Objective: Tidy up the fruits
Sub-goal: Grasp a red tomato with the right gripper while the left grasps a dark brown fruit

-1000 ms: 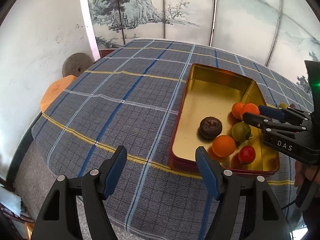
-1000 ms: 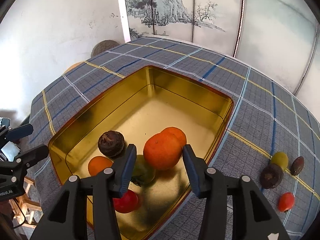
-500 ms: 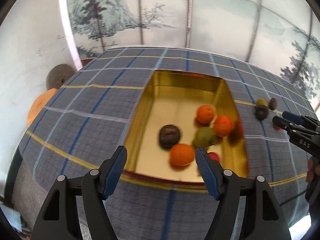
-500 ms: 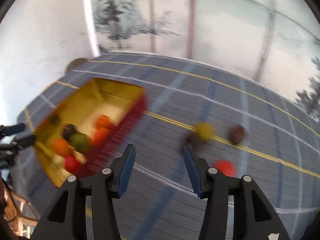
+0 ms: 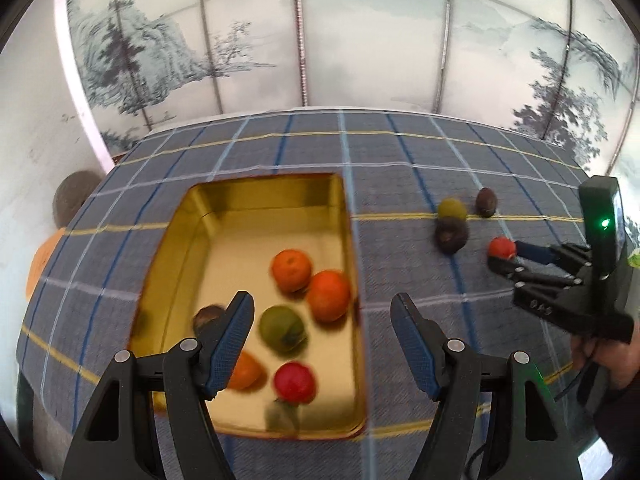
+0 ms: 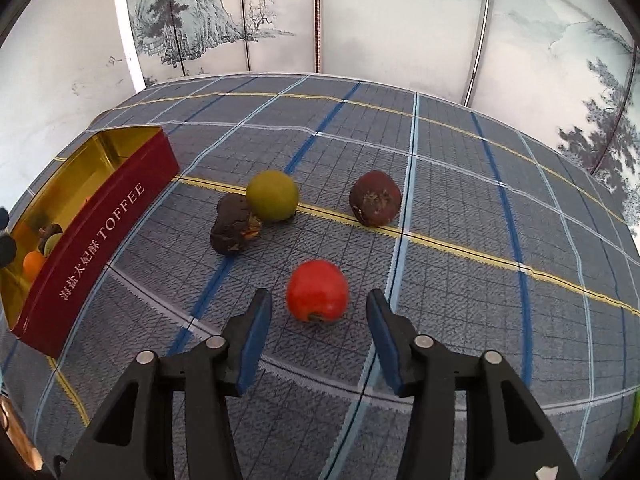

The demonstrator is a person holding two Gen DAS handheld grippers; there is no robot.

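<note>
**A:** Status on the fruit sort?

**B:** Partway. The red toffee tin (image 5: pixel 344 216) sits toward the left edge of the surface (image 6: pixel 440 160) and holds six pieces as far as I can count: two oranges (image 5: pixel 291 270), a third orange piece (image 5: pixel 246 370) half hidden behind the left gripper (image 5: pixel 322 340), a green fruit (image 5: pixel 282 328), a red one (image 5: pixel 294 382) and a dark one (image 5: pixel 208 316). That view is motion-blurred, so treat the count as approximate.

**A:** What's left outside?

**B:** Four pieces on the cloth, right of the tin: red tomato-like fruit (image 6: pixel 317 290), yellow-green ball (image 6: pixel 272 196), dark lumpy fruit (image 6: pixel 234 224) touching that ball, and a brown-red one (image 6: pixel 375 198) apart, further toward the right edge.

**A:** Grippers?

**B:** Right gripper (image 6: pixel 318 336) is low over the surface, jaws spread wide, red fruit sitting just ahead of the tips and centred in the gap. Not touching it, nothing held. Left gripper hovers above the tin's near end, jaws also released, empty.

**A:** So next pick is the red one?

**B:** My read, yes. Then three more transfers. The touching pair may roll when one is lifted.
</note>
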